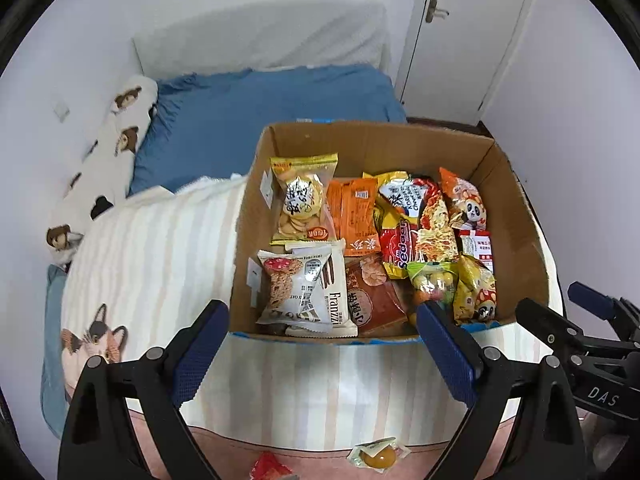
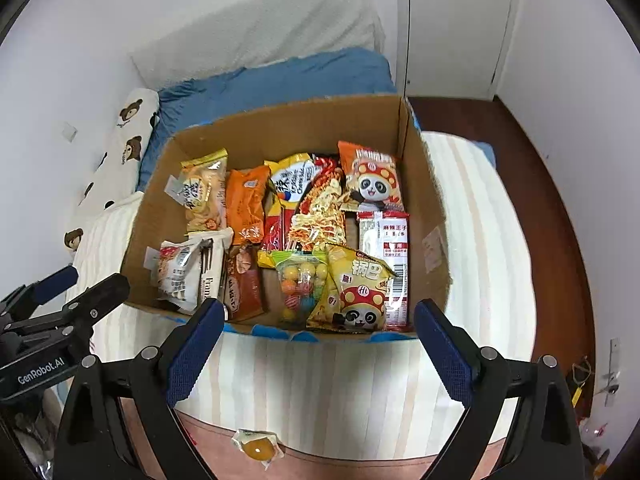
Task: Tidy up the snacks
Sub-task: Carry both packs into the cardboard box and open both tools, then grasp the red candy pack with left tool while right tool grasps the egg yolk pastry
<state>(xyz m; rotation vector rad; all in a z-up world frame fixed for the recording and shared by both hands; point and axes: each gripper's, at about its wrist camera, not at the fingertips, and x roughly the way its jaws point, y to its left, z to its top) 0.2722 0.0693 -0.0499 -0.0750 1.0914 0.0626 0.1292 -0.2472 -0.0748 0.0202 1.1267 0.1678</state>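
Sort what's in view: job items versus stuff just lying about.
Job: cardboard box of snack packets, loose jelly cup, red packet, both open, empty claws: left claw, right claw.
Lying about: bear pillow, blue pillow, door.

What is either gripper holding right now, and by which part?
Nothing. The left gripper and right gripper are both open and empty, in front of the brown cardboard snack box.
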